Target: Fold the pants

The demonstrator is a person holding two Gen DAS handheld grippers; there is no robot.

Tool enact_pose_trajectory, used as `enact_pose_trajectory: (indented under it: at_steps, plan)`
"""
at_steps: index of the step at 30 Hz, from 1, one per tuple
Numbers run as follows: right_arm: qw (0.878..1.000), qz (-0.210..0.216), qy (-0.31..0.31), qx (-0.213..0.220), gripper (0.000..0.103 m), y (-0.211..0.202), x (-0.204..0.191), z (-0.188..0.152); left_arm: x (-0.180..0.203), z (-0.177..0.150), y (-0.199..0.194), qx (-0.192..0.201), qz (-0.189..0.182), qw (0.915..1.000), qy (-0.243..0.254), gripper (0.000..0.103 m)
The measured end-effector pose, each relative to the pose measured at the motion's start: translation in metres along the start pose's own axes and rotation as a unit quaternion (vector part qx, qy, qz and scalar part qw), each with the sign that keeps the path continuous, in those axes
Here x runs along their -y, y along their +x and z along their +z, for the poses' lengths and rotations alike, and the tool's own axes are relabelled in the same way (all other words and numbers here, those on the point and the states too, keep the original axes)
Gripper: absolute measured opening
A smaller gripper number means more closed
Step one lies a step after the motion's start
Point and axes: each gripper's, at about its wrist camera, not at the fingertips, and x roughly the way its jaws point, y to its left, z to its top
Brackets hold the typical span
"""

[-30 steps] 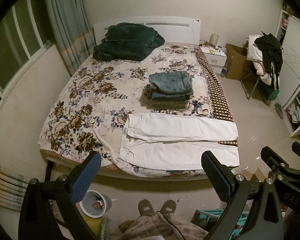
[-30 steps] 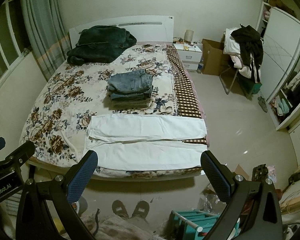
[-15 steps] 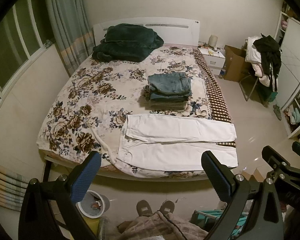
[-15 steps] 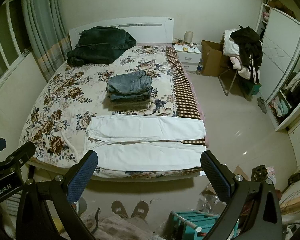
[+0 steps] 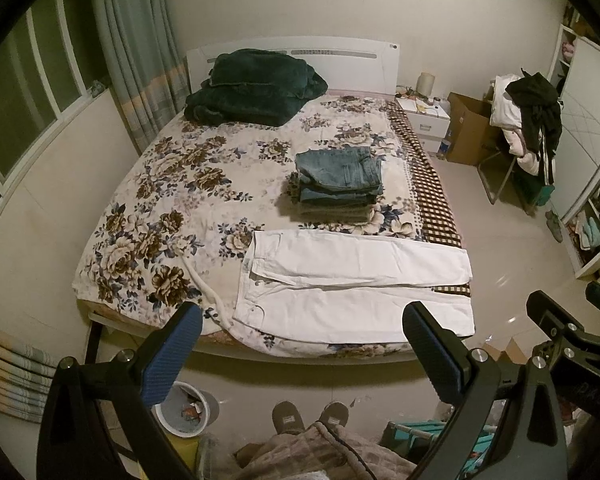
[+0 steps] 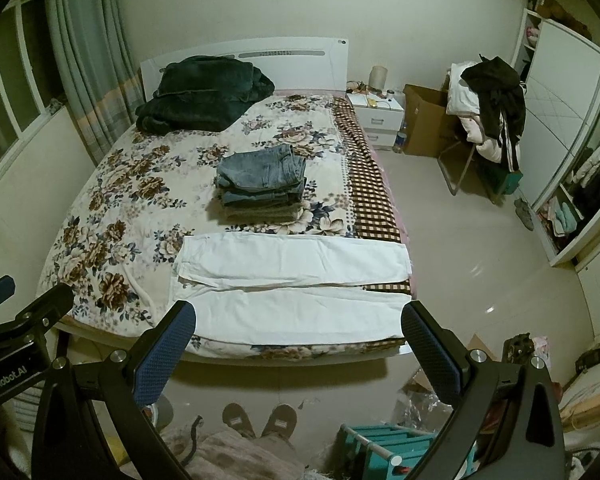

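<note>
White pants (image 5: 352,280) lie flat across the foot of the floral bed (image 5: 172,184), waist to the left, both legs side by side pointing right; they also show in the right wrist view (image 6: 292,280). A stack of folded jeans (image 5: 338,180) sits behind them, also seen in the right wrist view (image 6: 260,180). My left gripper (image 5: 300,344) is open and empty, held high above the floor in front of the bed. My right gripper (image 6: 298,340) is open and empty, at about the same height and distance.
A dark green blanket (image 5: 252,88) lies at the headboard. A bin (image 5: 184,412) stands by the bed's near left corner. A teal rack (image 6: 380,444) is on the floor at right. A nightstand (image 6: 376,120), cardboard box (image 6: 424,120) and clothes-laden chair (image 6: 488,112) stand beyond.
Both views have drifted back a little from the bed. The pants and both open grippers are as before.
</note>
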Motion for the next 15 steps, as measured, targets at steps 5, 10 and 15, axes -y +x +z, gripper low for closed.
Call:
enact_pose_trajectory:
  at_steps: [5, 10, 15]
  plan:
    - [1.000, 0.001, 0.000, -0.001, 0.103, 0.000, -0.002, -0.002, -0.002, -0.002, 0.000, 0.000, -0.001, 1.0000, -0.001, 0.102]
    - [1.000, 0.002, 0.000, -0.003, 0.103, -0.001, 0.001, 0.003, 0.008, -0.001, 0.001, -0.003, -0.001, 1.0000, -0.002, 0.102]
    - [1.000, 0.004, 0.001, -0.005, 0.103, 0.003, 0.006, 0.003, 0.017, 0.000, 0.005, -0.005, -0.001, 1.0000, -0.005, 0.102]
